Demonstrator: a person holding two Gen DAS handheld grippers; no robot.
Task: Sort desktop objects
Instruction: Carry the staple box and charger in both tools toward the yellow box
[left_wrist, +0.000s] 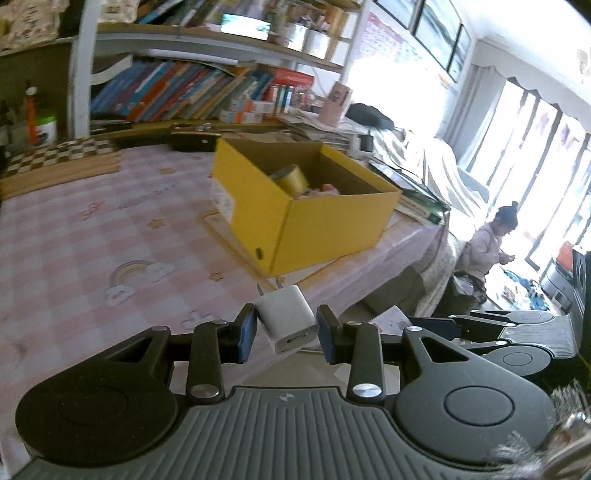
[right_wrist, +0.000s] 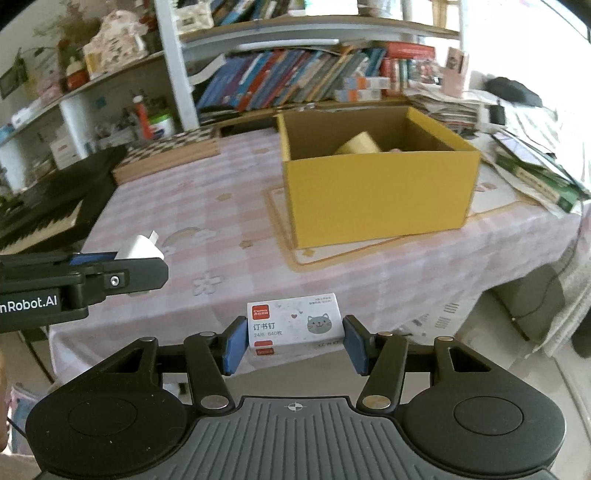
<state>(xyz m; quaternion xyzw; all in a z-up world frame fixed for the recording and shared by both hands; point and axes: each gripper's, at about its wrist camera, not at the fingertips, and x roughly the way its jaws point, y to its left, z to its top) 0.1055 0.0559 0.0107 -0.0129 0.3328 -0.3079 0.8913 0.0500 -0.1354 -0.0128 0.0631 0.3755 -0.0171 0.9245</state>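
The white charger plug (left_wrist: 287, 317) is a small rounded cube with two metal prongs at its far end and a slot-shaped port on the near face. It sits tilted between the blue pads of the left gripper (left_wrist: 287, 330), above the near edge of the table (left_wrist: 92, 229), and the pads pinch it from both sides, the jaws standing fairly narrow. In the right wrist view the same plug (right_wrist: 140, 249) pokes out past the left gripper's black finger at the left edge of the picture.

The staple box (right_wrist: 295, 325) is a flat white carton with a red label, printed characters and a grey cartoon cat on its lid. It lies lengthwise across the right gripper (right_wrist: 295, 343), whose jaws stand somewhat wider and clamp it at its two short ends, just off the table's near edge.

Farther back on the pink checked tablecloth stands the open yellow box (right_wrist: 376, 195), resting on a pale mat. Inside it lies a yellowish tape roll (right_wrist: 360, 144), and beside that something pink, too blurred to tell what it is.
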